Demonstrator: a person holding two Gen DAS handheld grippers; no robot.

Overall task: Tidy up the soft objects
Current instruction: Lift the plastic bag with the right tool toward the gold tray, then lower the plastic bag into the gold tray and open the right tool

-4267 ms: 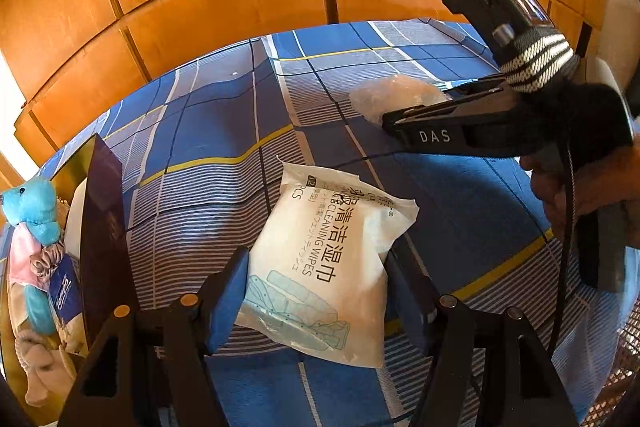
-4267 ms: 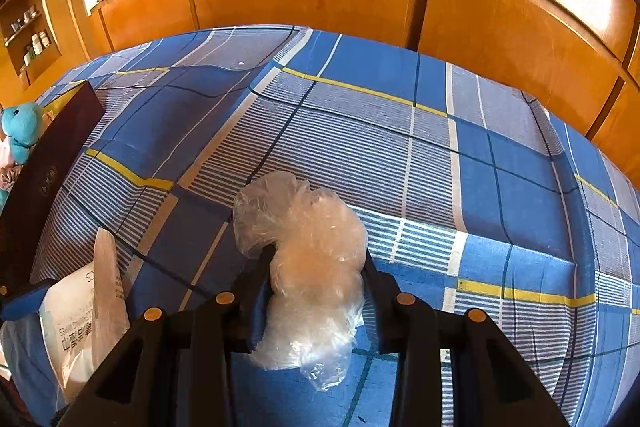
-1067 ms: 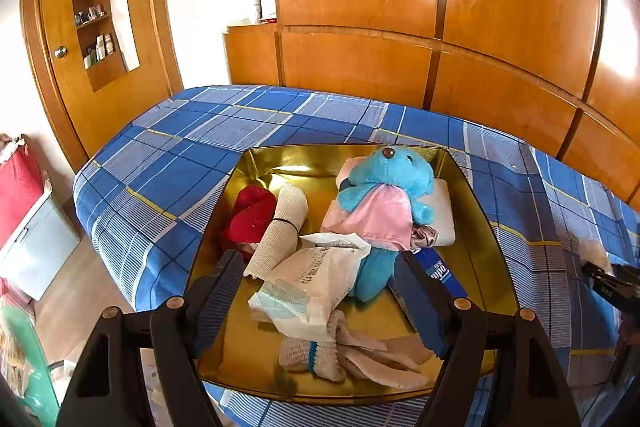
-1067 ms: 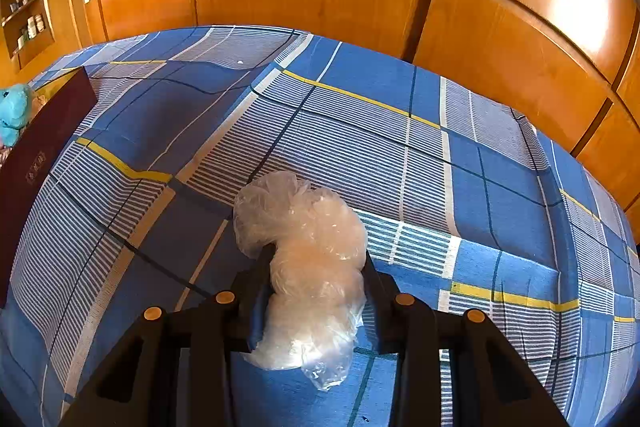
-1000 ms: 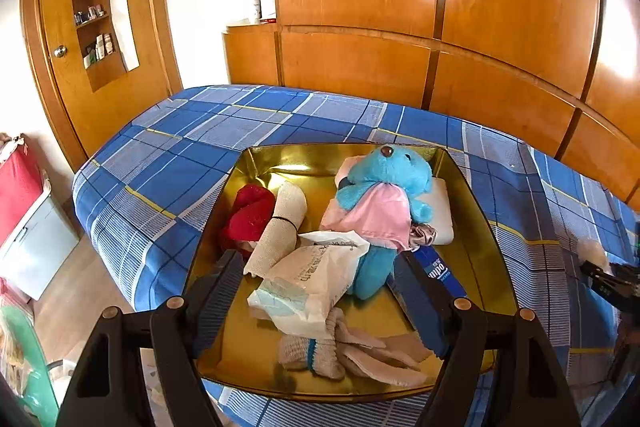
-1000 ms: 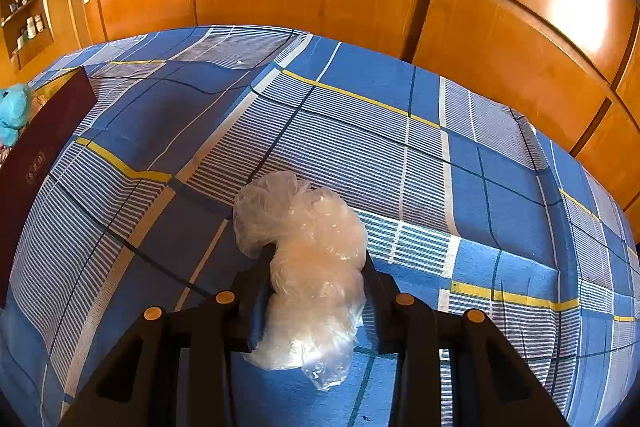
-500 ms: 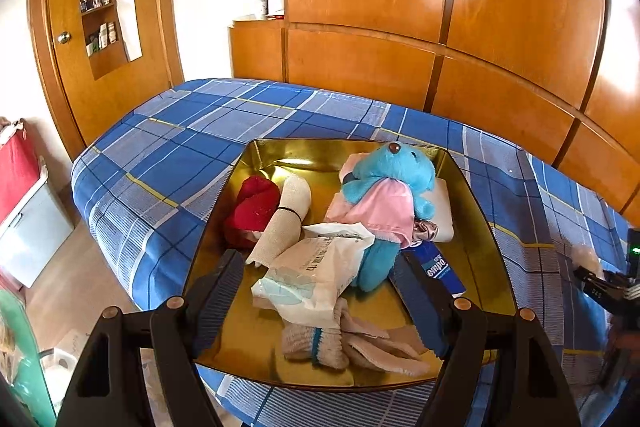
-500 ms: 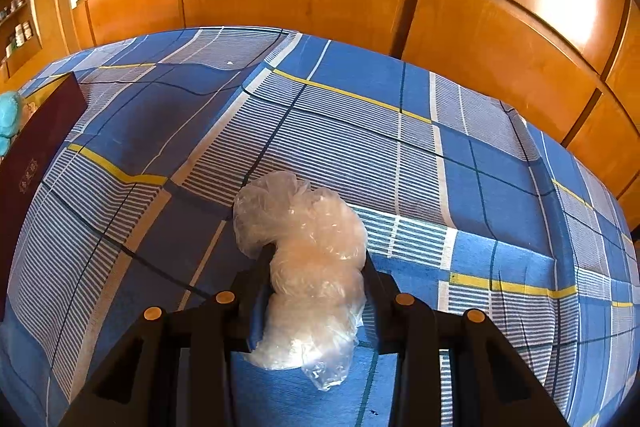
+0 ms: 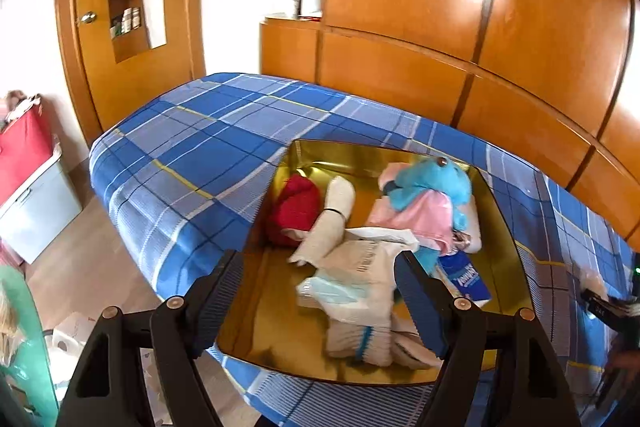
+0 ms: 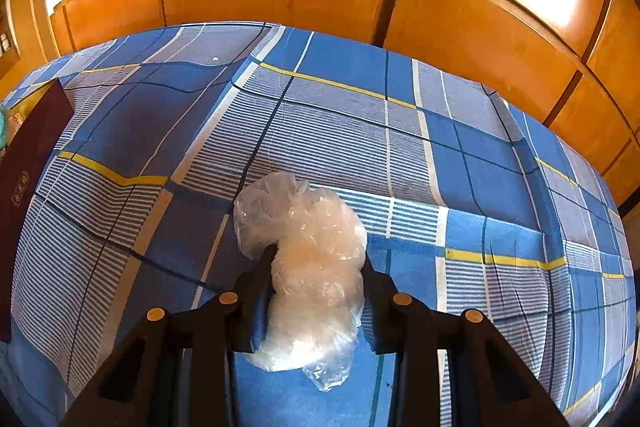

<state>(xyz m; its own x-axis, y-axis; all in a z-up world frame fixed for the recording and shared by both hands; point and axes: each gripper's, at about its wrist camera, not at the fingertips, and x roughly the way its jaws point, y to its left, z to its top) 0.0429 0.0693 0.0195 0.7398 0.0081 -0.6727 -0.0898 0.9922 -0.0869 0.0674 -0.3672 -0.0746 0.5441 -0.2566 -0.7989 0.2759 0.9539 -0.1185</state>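
Note:
A gold-lined box [image 9: 256,247] stands on the blue plaid bed [image 9: 192,155]. In it lie a white wet-wipes pack [image 9: 356,279], a blue plush toy [image 9: 432,187], a red cloth [image 9: 296,211], a rolled white cloth [image 9: 334,215], socks [image 9: 360,339] and a small blue packet [image 9: 464,279]. My left gripper [image 9: 318,263] hovers open above the box's near side, its pads clear of the pack. My right gripper [image 10: 319,259] is shut on a crumpled clear plastic bag [image 10: 308,235] just over the bed sheet [image 10: 400,147].
The box's dark red outer side [image 10: 32,155] shows at the far left of the right wrist view. Wooden wardrobe panels [image 9: 440,27] back the bed. Left of the bed are bare floor, a red bag on a white bin [image 9: 32,203] and a green object [image 9: 20,347].
Seconds ago the left gripper held the wipes pack over the bed; the pack now lies in the box. Lately the left view drifted sideways, leaving the box further right. The right gripper keeps its bag.

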